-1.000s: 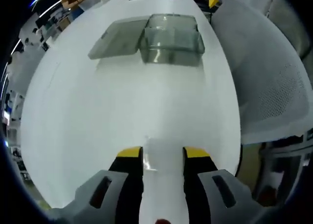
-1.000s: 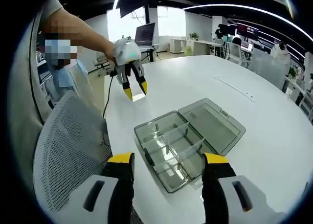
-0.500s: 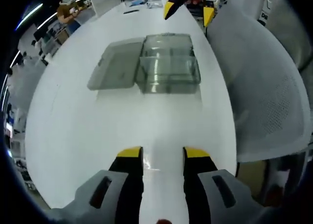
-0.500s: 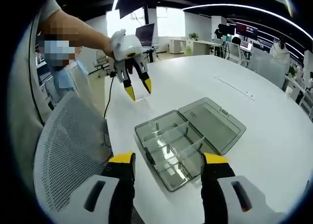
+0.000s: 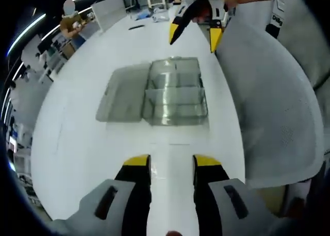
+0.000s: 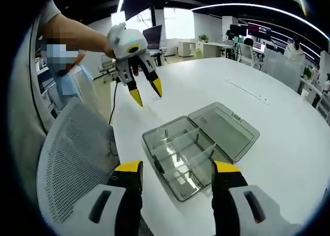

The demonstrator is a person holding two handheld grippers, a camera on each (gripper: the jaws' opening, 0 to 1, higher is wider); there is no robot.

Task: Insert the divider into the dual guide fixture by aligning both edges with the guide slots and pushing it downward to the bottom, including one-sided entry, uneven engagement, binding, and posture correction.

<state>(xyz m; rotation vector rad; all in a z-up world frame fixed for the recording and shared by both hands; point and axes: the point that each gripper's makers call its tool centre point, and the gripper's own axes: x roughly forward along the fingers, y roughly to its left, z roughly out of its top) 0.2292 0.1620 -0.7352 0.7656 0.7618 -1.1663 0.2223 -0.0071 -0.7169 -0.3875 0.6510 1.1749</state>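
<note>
A clear grey compartment box (image 5: 175,91) lies on the white table (image 5: 77,138), its lid (image 5: 124,94) folded open flat beside it. My left gripper (image 5: 171,163) hangs above the table short of the box, its yellow-tipped jaws closed on the side edges of a thin clear divider (image 5: 171,156). In the right gripper view the left gripper (image 6: 146,91) hovers in the air beyond the box (image 6: 178,153) and its lid (image 6: 224,130). My right gripper (image 6: 178,169) stands open over the box's near end, nothing between its jaws. It shows as the right gripper (image 5: 196,34) past the box.
A white mesh chair back (image 5: 278,91) stands along the table edge beside the box, the chair (image 6: 72,158) at lower left in the right gripper view. A person's arm (image 6: 77,32) holds the left gripper. Desks and monitors (image 6: 154,37) sit far behind.
The left gripper has risen and come closer to the box with the divider. The right gripper has stayed over the box.
</note>
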